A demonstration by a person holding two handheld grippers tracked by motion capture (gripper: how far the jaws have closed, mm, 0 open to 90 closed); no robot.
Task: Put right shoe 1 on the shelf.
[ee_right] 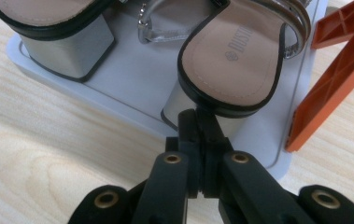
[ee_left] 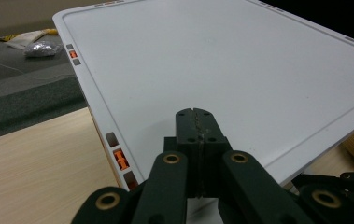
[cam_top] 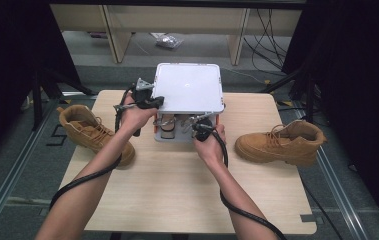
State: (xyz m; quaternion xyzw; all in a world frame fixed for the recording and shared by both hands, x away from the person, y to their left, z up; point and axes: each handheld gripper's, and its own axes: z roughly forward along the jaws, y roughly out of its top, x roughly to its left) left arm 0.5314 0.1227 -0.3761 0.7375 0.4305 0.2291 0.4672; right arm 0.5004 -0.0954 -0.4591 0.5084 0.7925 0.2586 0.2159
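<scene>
White plastic spreads across the left gripper view: the flat lid [ee_left: 221,70] of a shoe box, with small orange and grey tabs along its edge, and the left claw [ee_left: 196,122] resting over it with its jaws pressed together on nothing. The right gripper view looks under that lid, where 2 block-heeled sandals [ee_right: 233,60] sit on the box's grey tray [ee_right: 132,88] and an orange strut [ee_right: 333,74] stands at the tray's side. The right claw [ee_right: 198,119] has its jaws closed, tips touching the back of the nearer sandal's heel; I cannot tell whether they pinch it. From the high view, the box [cam_top: 189,87] stands at the far middle of the wooden worktop [cam_top: 177,190], with 1 tan boot [cam_top: 94,131] at the left and another boot [cam_top: 283,142] at the right. Both forearms reach forward, the left hand [cam_top: 136,116] by the lid's left edge, the right hand [cam_top: 208,142] at the tray's front.
</scene>
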